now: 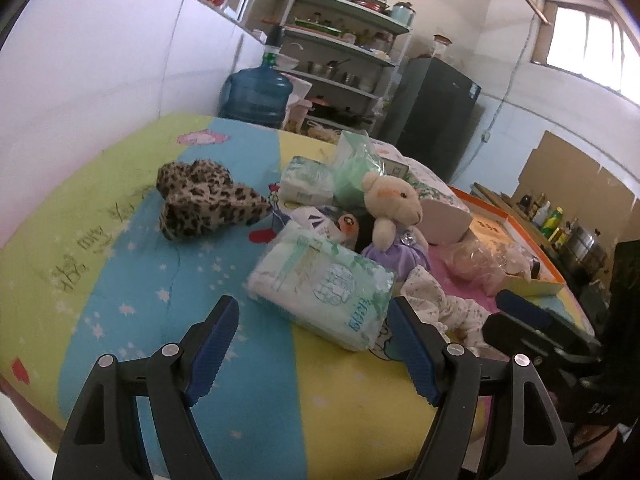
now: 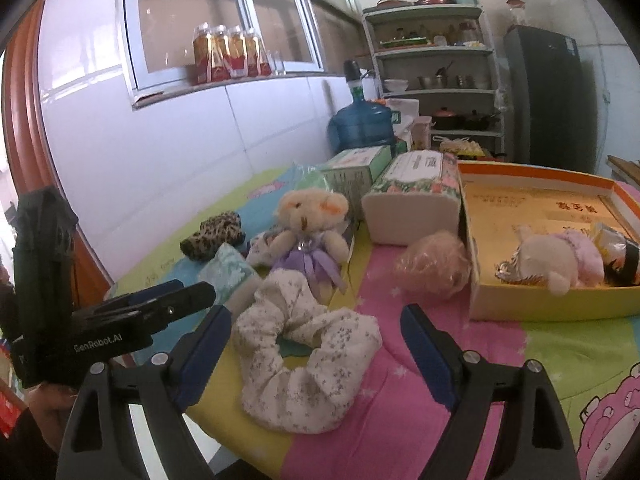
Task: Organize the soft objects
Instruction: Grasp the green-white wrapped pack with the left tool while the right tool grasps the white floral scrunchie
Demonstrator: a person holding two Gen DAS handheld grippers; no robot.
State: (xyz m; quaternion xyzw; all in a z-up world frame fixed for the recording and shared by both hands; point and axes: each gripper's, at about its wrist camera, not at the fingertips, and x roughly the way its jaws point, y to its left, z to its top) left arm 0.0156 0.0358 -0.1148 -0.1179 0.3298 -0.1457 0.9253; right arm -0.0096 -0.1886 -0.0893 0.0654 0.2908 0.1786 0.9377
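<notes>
Left gripper: the left gripper [image 1: 312, 344] hangs over the near edge of the bench [image 1: 120, 280] with its jaws spread wide and nothing between the blue pads.
Tissue pack: a soft pack of tissues [image 1: 320, 284] lies just beyond the left gripper's fingertips, apart from them, tilted toward the near side.
Right gripper: the right gripper [image 2: 316, 344] stands wide apart too; its pads do not press on anything.
Scrunchie: a white floral scrunchie [image 2: 304, 356] lies on the bench between the right gripper's two fingers, touching neither as far as the view shows.
Teddy bear: a cream bear in a purple dress [image 2: 308, 236] sits beyond the scrunchie, leaning against other packs in the middle of the bench.
Leopard scrunchie: a leopard-print piece [image 1: 204, 200] lies alone to the far left.
Orange box: an open orange-rimmed box [image 2: 472, 240] sits at the right; a pink plush toy [image 2: 560, 260] lies inside it.
Pink hair net: a pale pink puffy thing [image 2: 432, 268] rests against the box's left wall, outside it.
Tissue boxes: two large tissue packs [image 2: 412, 196] stand at the far side, left of the box.
</notes>
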